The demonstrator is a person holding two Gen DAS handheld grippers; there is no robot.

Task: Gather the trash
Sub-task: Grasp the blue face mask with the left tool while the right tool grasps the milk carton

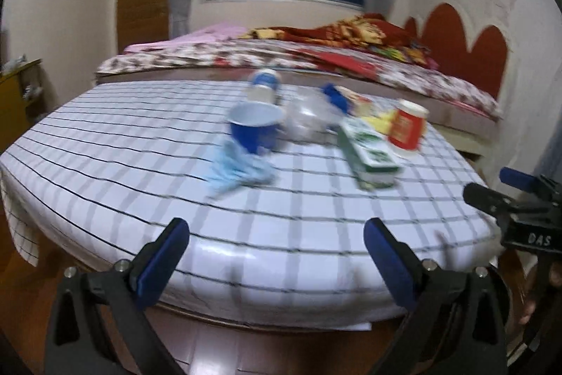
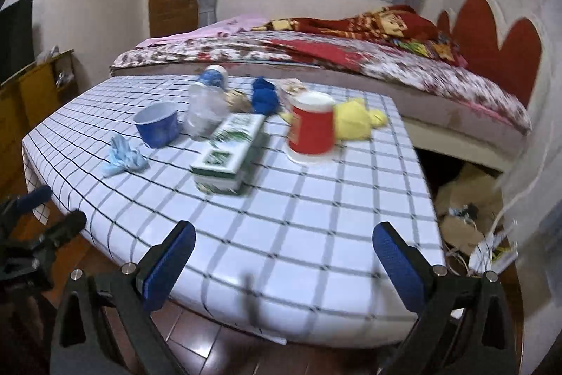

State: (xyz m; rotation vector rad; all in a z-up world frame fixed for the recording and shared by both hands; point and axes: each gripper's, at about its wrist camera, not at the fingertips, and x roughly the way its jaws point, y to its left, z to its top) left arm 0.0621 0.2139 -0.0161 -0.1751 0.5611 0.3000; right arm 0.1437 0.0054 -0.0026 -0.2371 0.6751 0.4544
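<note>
A table with a white checked cloth (image 1: 140,164) (image 2: 316,217) holds a pile of things. A crumpled blue tissue (image 1: 235,171) (image 2: 123,159) lies at the front left. Behind it stand a blue cup (image 1: 254,125) (image 2: 158,123), a clear plastic bottle (image 1: 305,118) (image 2: 205,108), a green and white box (image 1: 368,153) (image 2: 230,150), an upside-down red paper cup (image 1: 405,125) (image 2: 312,127) and yellow crumpled paper (image 2: 354,118). My left gripper (image 1: 275,255) is open and empty at the table's near edge. My right gripper (image 2: 284,255) is open and empty at the near edge.
A blue cloth (image 2: 265,95) and a blue-labelled white container (image 2: 212,76) lie at the table's far side. A bed (image 2: 351,58) with patterned covers stands behind it. Cardboard and cables (image 2: 467,209) lie on the floor to the right. A wooden cabinet (image 2: 35,83) stands left.
</note>
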